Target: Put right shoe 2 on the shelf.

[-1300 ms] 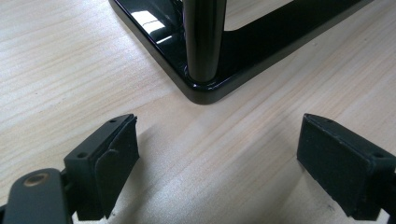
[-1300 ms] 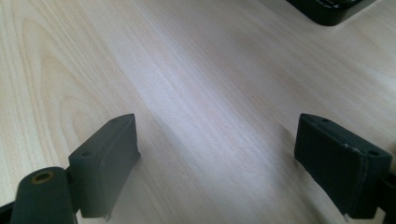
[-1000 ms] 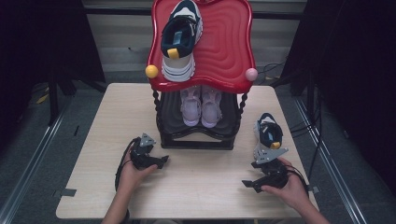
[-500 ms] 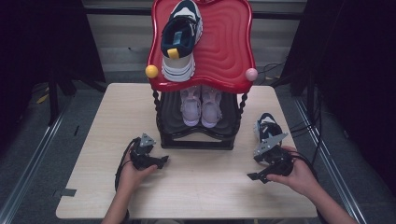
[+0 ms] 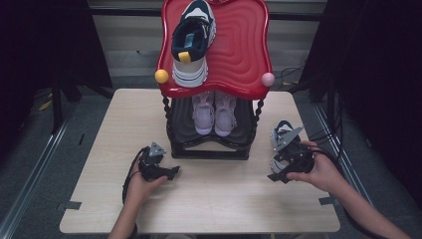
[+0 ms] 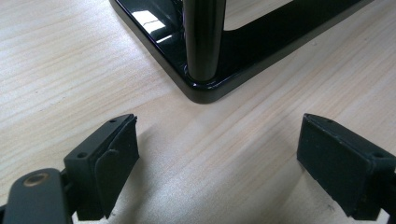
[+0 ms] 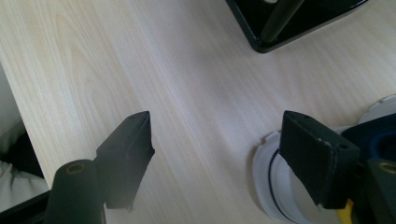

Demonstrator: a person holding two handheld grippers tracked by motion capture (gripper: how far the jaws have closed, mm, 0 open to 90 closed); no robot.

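Note:
A navy and white sneaker (image 5: 191, 42) lies on the red top (image 5: 244, 50) of a shoe rack. Its match (image 5: 282, 132) stands on the table to the right of the rack; its white sole (image 7: 275, 186) shows beside my right jaw in the right gripper view. A pair of pale pink shoes (image 5: 214, 112) sits on the rack's black lower shelf. My right gripper (image 5: 274, 172) hangs open just in front of the loose sneaker, with bare wood between its jaws (image 7: 215, 154). My left gripper (image 5: 173, 173) rests open on the table, facing the rack's front left corner (image 6: 205, 88).
The wooden table (image 5: 209, 199) runs wide in front of the rack. A yellow knob (image 5: 161, 76) and a pink knob (image 5: 267, 78) stick out at the red top's front corners. The rack's black base (image 7: 261, 44) lies ahead of the right gripper. Cables trail off the table's right side.
My right gripper has lifted off the table and moved away from the front edge, closer to the loose sneaker. The left gripper has stayed put.

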